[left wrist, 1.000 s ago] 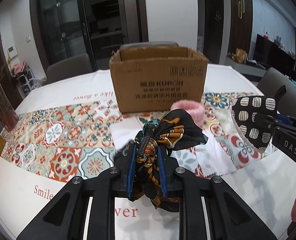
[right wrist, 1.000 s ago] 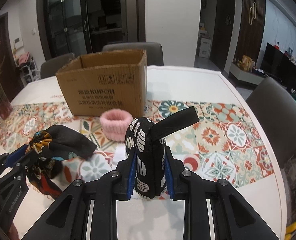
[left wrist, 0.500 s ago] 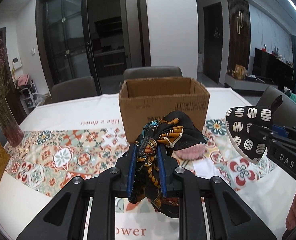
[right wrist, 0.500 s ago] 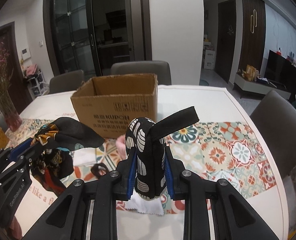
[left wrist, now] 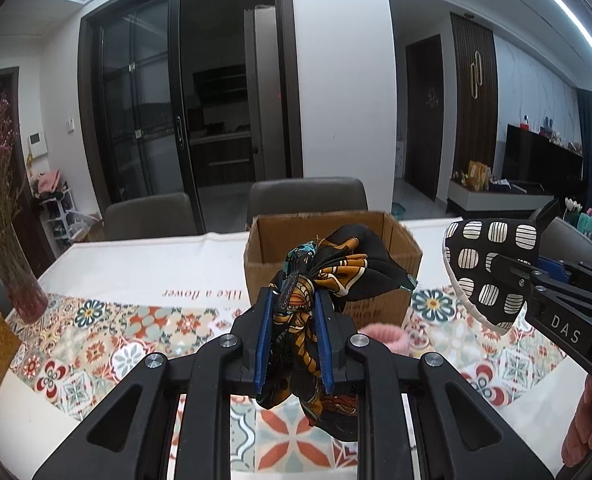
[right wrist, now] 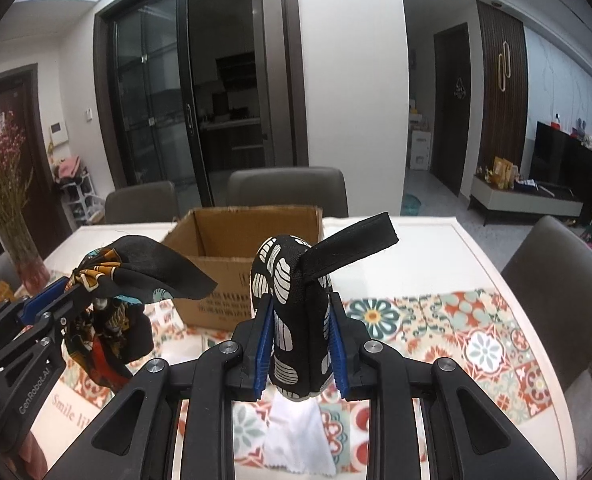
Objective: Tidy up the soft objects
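Observation:
My left gripper is shut on a bunched black, orange and teal patterned scarf, held in the air in front of the open cardboard box. My right gripper is shut on a black oven mitt with white striped patches; its black loop sticks up to the right. The mitt and right gripper also show at the right of the left wrist view. In the right wrist view the scarf hangs at the left. The box looks empty where its inside shows.
A pink fuzzy band lies on the table by the box. A white cloth lies under the mitt. A vase of dried flowers stands at the left. Grey chairs stand behind the table and another at its right.
Both grippers have risen with their loads and tilted up; the box's open top has come into view. The scarf and mitt stay gripped as before.

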